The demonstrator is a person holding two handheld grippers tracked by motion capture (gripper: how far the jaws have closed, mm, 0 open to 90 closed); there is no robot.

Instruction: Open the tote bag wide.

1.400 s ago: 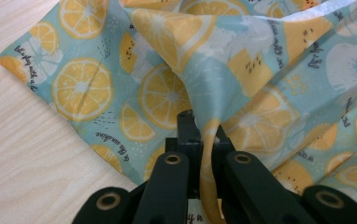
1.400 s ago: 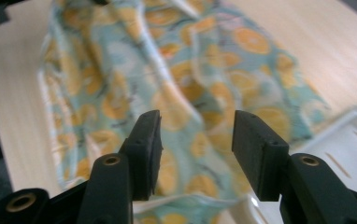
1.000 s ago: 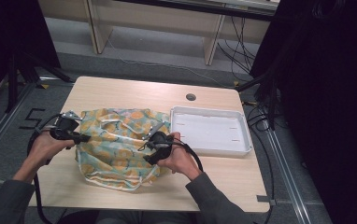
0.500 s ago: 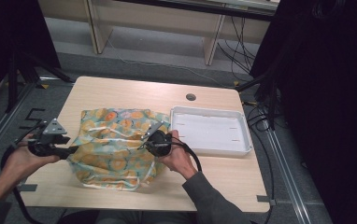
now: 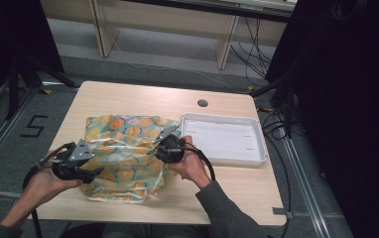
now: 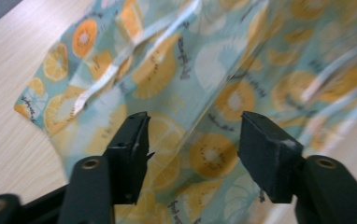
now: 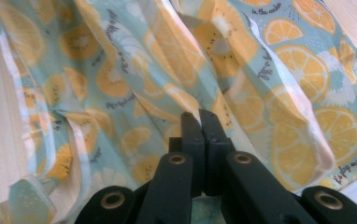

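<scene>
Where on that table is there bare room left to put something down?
The widest bare strip runs along the far edge of the table, behind the fruit-print cloth and the white tray, broken only by a small round hole. The near right corner, in front of the tray, is free too. The middle is crowded: the cloth, the left gripper and the right gripper.
</scene>
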